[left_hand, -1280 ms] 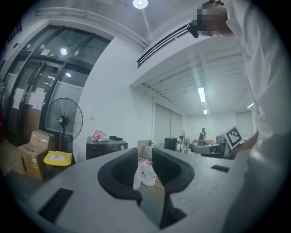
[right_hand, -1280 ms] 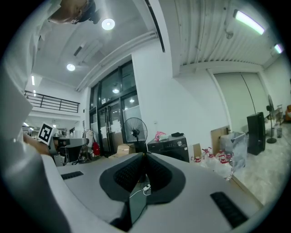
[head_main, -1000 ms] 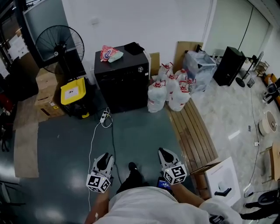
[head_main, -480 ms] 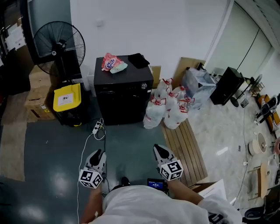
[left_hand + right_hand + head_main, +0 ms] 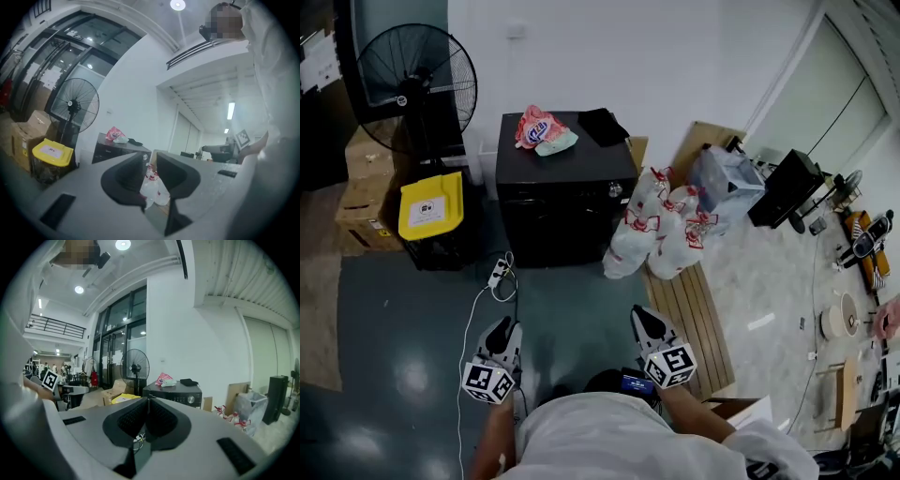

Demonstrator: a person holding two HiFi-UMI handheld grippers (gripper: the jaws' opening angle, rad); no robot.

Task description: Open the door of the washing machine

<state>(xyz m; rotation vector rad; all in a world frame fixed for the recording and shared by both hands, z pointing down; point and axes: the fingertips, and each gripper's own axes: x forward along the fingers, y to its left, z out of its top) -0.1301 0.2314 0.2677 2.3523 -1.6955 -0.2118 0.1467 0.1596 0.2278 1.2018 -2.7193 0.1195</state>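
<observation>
Far centre, against white wall: washer (image 5: 565,187), black; door (image 5: 558,230) reads shut, front flush, handle not made out.
Both claws near, well apart from washer.
Left claw (image 5: 502,332) spread, empty. Right claw (image 5: 641,319) pressed together, empty.
Judged: door stiff, hinged, latch-held. Grip at door edge, firm pull. Body heavy, should stay put.
Floor (image 5: 572,309) glossy; cable (image 5: 498,273) trailing left. Bottles (image 5: 661,234) right, fan (image 5: 416,70) far left.

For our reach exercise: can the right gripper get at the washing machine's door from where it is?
Probably not yet: the right gripper is held close to the person, with floor between it and the washing machine. Nothing seems to block that path.
</observation>
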